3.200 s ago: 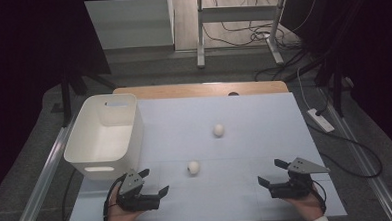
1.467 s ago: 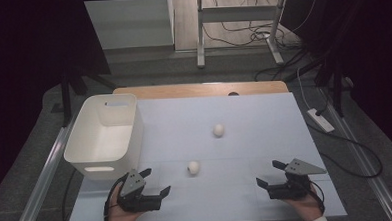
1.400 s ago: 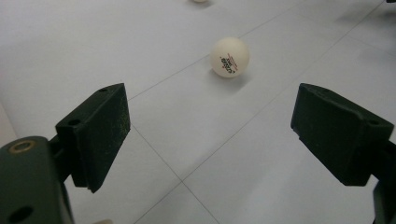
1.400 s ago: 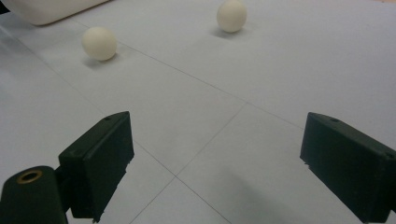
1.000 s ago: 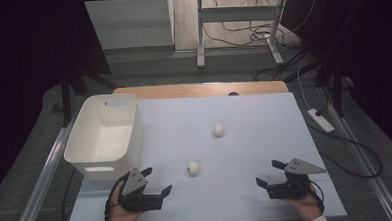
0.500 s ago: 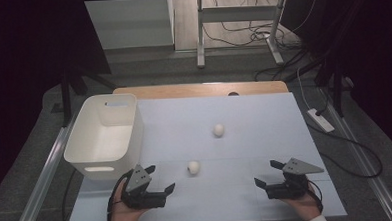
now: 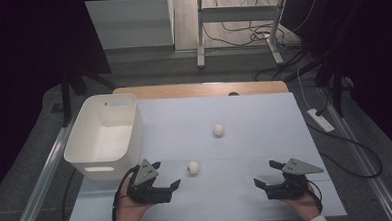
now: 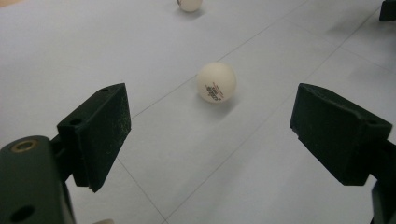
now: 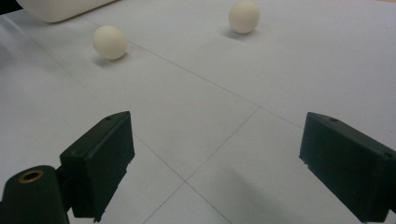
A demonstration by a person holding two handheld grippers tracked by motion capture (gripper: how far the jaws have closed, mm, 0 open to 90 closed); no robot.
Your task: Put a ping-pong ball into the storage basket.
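Observation:
Two white balls lie on the pale table. The near ball (image 7: 193,167) (image 8: 216,82) sits just ahead of my left gripper (image 7: 167,173) (image 8: 210,135), which is open, its jaws wide apart and a short way from the ball. The far ball (image 7: 218,130) (image 8: 189,3) (image 9: 244,16) rests toward the table's middle. My right gripper (image 7: 263,172) (image 9: 215,163) stands open at the front right with bare table between its jaws. In its view the near ball (image 9: 109,42) is far off at the upper left.
A white bin (image 7: 86,160) (image 9: 60,9) stands at the table's left side, just behind the left hand. A wooden strip (image 7: 198,89) runs along the far edge. Cables and a power strip (image 7: 320,120) lie on the floor to the right.
My left gripper has crept forward and to the right, closer to the near ball. The right gripper has barely shifted. Both balls stay where they were.

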